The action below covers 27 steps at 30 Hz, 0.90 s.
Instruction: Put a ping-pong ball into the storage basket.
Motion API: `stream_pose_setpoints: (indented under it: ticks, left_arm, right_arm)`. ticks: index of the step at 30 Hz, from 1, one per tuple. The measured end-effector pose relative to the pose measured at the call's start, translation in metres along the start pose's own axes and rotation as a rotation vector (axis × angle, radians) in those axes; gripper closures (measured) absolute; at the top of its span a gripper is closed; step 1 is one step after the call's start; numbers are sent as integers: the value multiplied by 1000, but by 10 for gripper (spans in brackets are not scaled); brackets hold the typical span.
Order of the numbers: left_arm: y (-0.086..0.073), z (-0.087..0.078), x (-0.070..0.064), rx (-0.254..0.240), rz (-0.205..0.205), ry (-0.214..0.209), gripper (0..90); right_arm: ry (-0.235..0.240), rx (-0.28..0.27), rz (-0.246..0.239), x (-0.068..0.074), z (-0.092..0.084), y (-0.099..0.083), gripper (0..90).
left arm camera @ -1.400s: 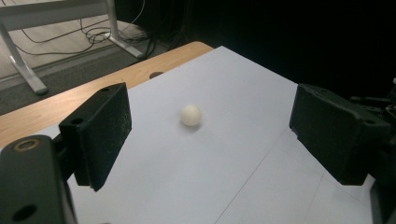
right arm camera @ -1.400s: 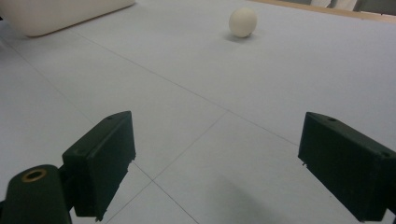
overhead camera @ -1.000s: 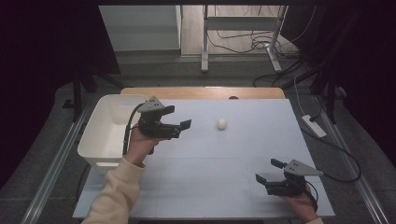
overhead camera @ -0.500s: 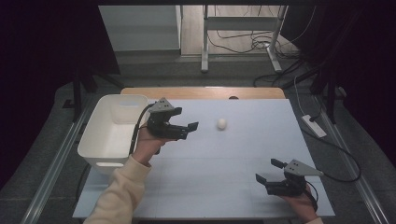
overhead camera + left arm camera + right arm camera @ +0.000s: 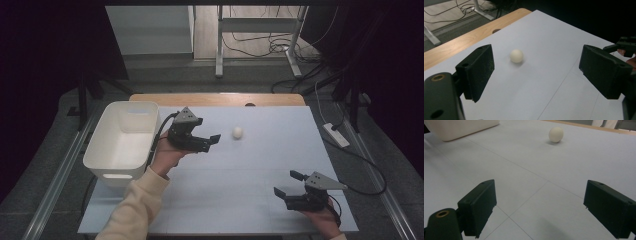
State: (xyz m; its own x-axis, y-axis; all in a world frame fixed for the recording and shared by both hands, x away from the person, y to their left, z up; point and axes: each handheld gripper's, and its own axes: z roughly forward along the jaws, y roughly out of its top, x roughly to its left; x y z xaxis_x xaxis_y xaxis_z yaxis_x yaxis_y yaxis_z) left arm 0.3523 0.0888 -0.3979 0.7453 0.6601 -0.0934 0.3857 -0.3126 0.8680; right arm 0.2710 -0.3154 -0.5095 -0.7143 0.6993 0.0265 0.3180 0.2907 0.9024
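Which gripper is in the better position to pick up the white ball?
The left gripper. It hangs open just beside the white ball, which lies ahead between its fingers. The right gripper is open too, but far off at the table's near edge.

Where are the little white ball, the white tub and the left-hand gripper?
white ball [image 5: 237, 132], high view, its top.
white tub [image 5: 128, 105], high view, far rim.
left gripper [image 5: 209, 142], high view, between its open fingertips.
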Motion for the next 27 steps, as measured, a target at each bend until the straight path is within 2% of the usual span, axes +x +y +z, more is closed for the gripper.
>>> stream_pose_setpoints:
  ticks: [10,16,27]
  left_arm:
    - [-1,10,-2,23,3,-4,138]
    - [-1,22,-2,43,1,-11,138]
    - [-4,39,2,79,-13,-6,138]
  right_arm:
    - [0,5,1,0,0,-1,109]
    - [0,5,-2,1,0,-1,109]
    - [-4,10,3,0,0,-2,109]
